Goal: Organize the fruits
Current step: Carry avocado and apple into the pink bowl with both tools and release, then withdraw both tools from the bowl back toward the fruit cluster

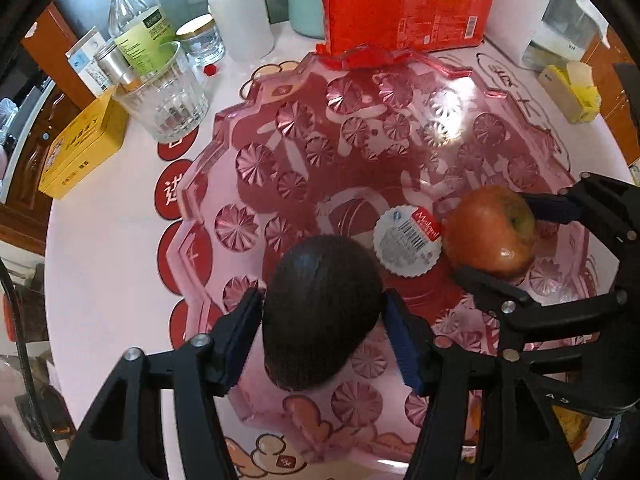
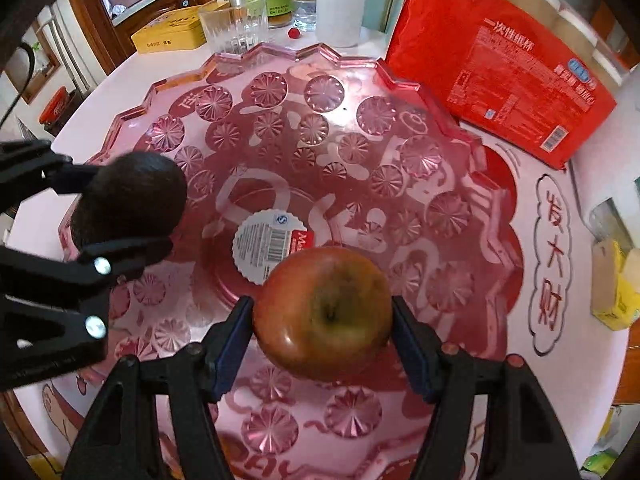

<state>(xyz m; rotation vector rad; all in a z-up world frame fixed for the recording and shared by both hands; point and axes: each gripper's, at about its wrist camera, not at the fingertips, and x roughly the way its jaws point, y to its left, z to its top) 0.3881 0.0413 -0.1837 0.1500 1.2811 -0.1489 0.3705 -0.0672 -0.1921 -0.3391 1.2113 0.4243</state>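
A pink cut-glass fruit plate [image 1: 280,120] [image 2: 280,92] with a white label in its middle lies on the round table. My left gripper [image 1: 322,330] is shut on a dark avocado [image 1: 320,312] and holds it over the plate's near left part; the avocado [image 2: 132,196] also shows in the right wrist view. My right gripper [image 2: 322,322] is shut on a red-green apple [image 2: 324,312], stem end facing the camera, over the plate's near middle. In the left wrist view the apple [image 1: 490,230] sits in the right gripper [image 1: 504,236] at the right.
A red paper-cup pack [image 1: 408,4] [image 2: 500,64] stands behind the plate. A ribbed glass [image 1: 164,96], bottles [image 1: 136,20], a white bottle [image 1: 240,16], a jar and a yellow tin [image 1: 80,148] crowd the back left. A yellow box [image 2: 616,288] lies at the right.
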